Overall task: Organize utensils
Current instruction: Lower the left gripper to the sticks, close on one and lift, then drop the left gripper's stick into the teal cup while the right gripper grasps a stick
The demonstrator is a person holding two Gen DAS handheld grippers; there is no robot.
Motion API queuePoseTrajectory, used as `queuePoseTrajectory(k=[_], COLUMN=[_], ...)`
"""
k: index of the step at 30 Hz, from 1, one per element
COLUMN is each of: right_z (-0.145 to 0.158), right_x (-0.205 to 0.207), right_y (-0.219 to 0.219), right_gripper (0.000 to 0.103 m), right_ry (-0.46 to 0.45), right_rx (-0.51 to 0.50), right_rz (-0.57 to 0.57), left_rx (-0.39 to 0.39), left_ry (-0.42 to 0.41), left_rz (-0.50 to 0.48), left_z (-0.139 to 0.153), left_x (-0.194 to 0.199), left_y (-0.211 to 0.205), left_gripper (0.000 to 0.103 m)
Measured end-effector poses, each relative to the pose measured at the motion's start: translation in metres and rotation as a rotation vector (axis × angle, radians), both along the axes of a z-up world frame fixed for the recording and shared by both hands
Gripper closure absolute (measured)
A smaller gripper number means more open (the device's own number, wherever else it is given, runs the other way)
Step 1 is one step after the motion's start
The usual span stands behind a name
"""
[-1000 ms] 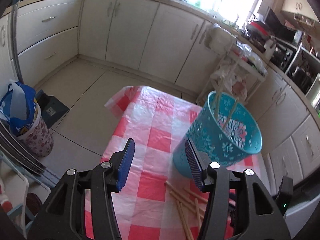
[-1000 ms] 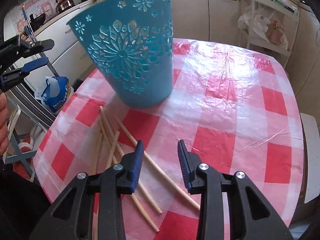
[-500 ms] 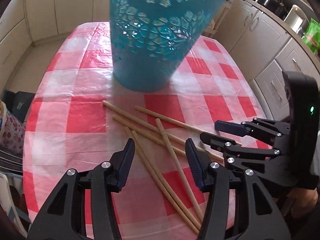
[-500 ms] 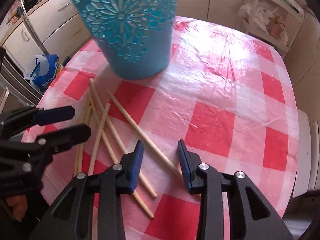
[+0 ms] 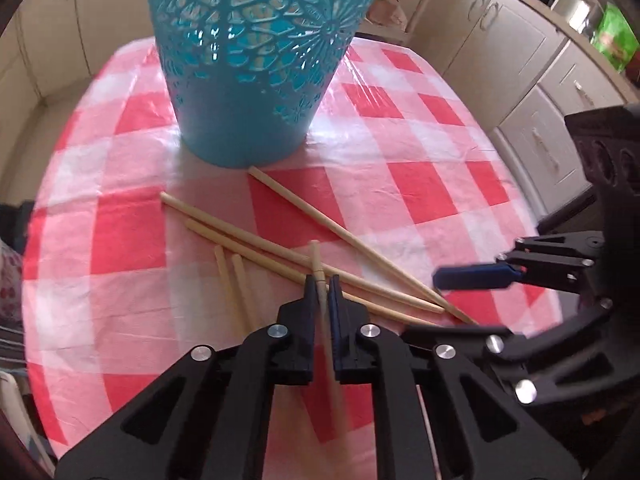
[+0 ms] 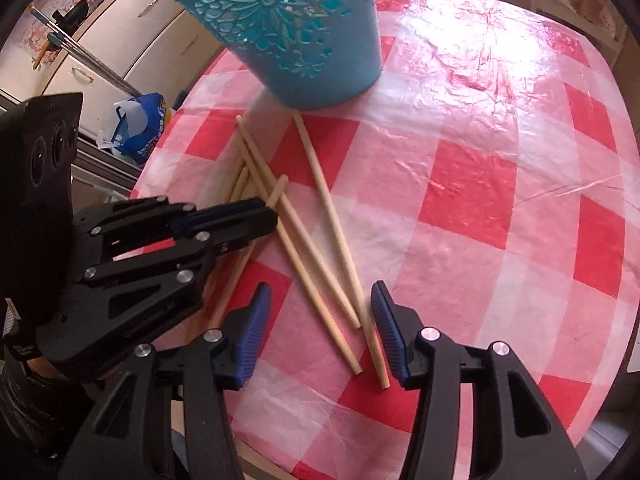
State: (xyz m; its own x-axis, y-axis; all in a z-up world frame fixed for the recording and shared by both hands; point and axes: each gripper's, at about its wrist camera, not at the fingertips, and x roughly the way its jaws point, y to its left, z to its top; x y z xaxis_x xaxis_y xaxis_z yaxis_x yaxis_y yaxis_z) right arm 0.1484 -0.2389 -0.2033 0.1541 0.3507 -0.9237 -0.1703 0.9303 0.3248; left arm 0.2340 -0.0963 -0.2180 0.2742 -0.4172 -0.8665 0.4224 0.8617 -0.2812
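Several wooden chopsticks (image 5: 304, 256) lie loose on a red and white checked tablecloth (image 5: 420, 192), in front of a teal cut-out basket (image 5: 256, 60). My left gripper (image 5: 321, 286) is shut on one chopstick (image 5: 317, 260) that lies across the others. It also shows in the right wrist view (image 6: 256, 212). My right gripper (image 6: 320, 300) is open, its jaws either side of the near ends of the chopsticks (image 6: 332, 280). The basket stands upright in the right wrist view (image 6: 304, 28) too.
The table's edge (image 6: 600, 380) curves close on the right. Kitchen cabinets (image 5: 520, 80) ring the room. A blue bag (image 6: 140, 124) sits on the floor to the left of the table.
My left gripper has come down onto the pile and closed on one chopstick. My right gripper has moved forward and opened wider around the chopstick ends.
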Motion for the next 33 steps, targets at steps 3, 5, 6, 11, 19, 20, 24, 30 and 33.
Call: queuePoseTrajectory(k=[3, 5, 6, 11, 19, 20, 24, 30, 33], right_z=[0.008, 0.015, 0.018, 0.018, -0.007, -0.010, -0.008, -0.005, 0.005], right_x=[0.006, 0.009, 0.012, 0.022, 0.038, 0.037, 0.034, 0.034, 0.029], right_y=[-0.002, 0.002, 0.004, 0.026, 0.055, 0.059, 0.061, 0.033, 0.018], right_gripper=[0.052, 0.052, 0.052, 0.065, 0.079, 0.083, 0.097, 0.097, 0.097], right_ry=[-0.092, -0.171, -0.201, -0.267, -0.252, -0.257, -0.280, -0.226, -0.213], right_rx=[0.009, 0.006, -0.013, -0.091, -0.178, -0.215, -0.264, -0.154, -0.068], right_rz=[-0.048, -0.069, -0.070, -0.022, 0.042, 0.060, 0.081, 0.018, -0.016], left_rx=[-0.047, -0.079, -0.102, -0.208, -0.357, -0.372, -0.408, -0.450, -0.453], left_ry=[0.006, -0.003, -0.007, -0.040, -0.125, -0.131, -0.189, -0.286, -0.352], left_rz=[0.019, 0.036, 0.043, 0.070, 0.181, 0.190, 0.212, 0.241, 0.264], left_z=[0.009, 0.020, 0.026, 0.057, 0.099, 0.103, 0.117, 0.145, 0.160], left_x=[0.004, 0.005, 0.006, 0.011, 0.019, 0.020, 0.020, 0.012, 0.012], left_y=[0.011, 0.018, 0.023, 0.052, 0.111, 0.115, 0.119, 0.124, 0.121], left_gripper=[0.098, 0.098, 0.098, 0.098, 0.098, 0.098, 0.098, 0.098, 0.098])
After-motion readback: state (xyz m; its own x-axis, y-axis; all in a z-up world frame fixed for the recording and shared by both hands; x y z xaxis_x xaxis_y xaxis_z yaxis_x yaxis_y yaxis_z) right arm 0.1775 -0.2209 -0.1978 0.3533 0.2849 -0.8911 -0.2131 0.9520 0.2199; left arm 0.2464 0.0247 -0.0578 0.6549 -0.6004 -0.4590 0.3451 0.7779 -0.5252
